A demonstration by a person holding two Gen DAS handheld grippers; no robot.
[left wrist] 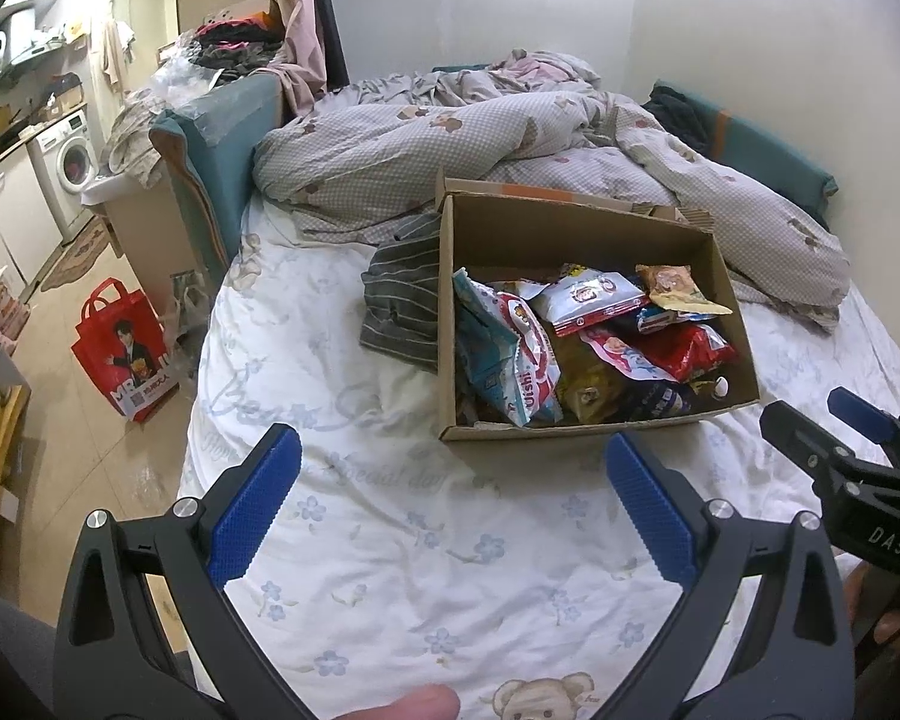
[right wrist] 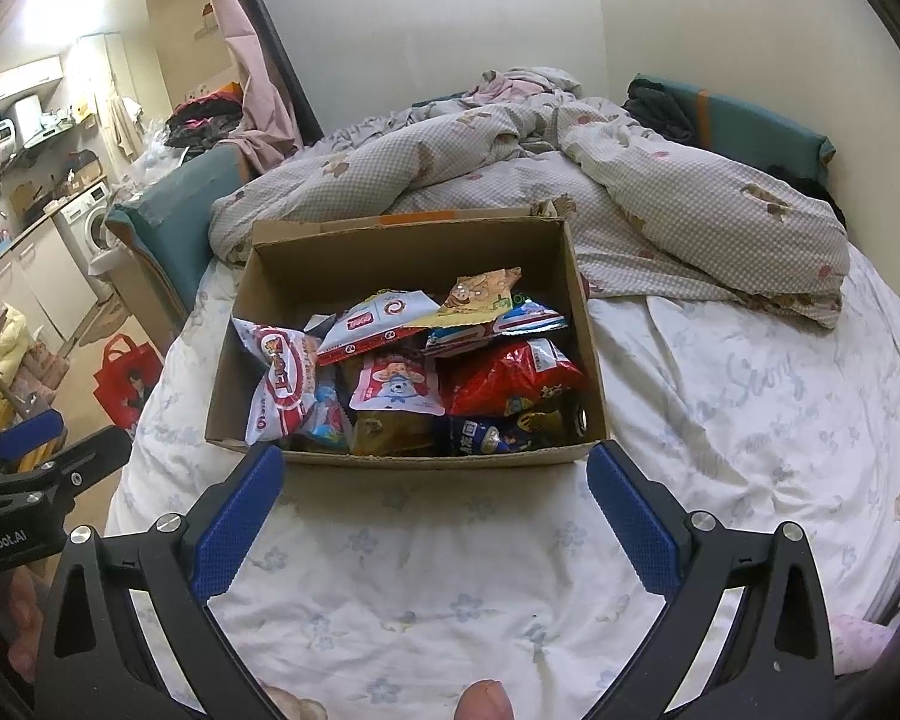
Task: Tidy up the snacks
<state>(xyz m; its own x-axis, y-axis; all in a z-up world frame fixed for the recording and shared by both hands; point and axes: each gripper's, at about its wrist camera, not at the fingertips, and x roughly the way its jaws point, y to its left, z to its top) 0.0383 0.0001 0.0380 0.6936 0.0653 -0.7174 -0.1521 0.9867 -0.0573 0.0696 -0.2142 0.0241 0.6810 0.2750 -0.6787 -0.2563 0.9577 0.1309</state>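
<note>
An open cardboard box (left wrist: pixel 570 228) stands on the bed and holds several snack packets (left wrist: pixel 594 342). It also shows in the right wrist view (right wrist: pixel 414 252), with a red packet (right wrist: pixel 510 378) and a white and red packet (right wrist: pixel 282 378) inside. My left gripper (left wrist: pixel 453 462) is open and empty, just short of the box's near wall. My right gripper (right wrist: pixel 435 477) is open and empty at the box's near edge. The right gripper also shows at the right edge of the left wrist view (left wrist: pixel 822 414). The left gripper also shows at the left edge of the right wrist view (right wrist: pixel 60 438).
The bed sheet (left wrist: pixel 390 540) is white with blue flowers. A crumpled checked duvet (left wrist: pixel 450 138) lies behind the box. A striped grey garment (left wrist: pixel 402 294) lies against the box's left side. A red shopping bag (left wrist: pixel 126 348) stands on the floor to the left.
</note>
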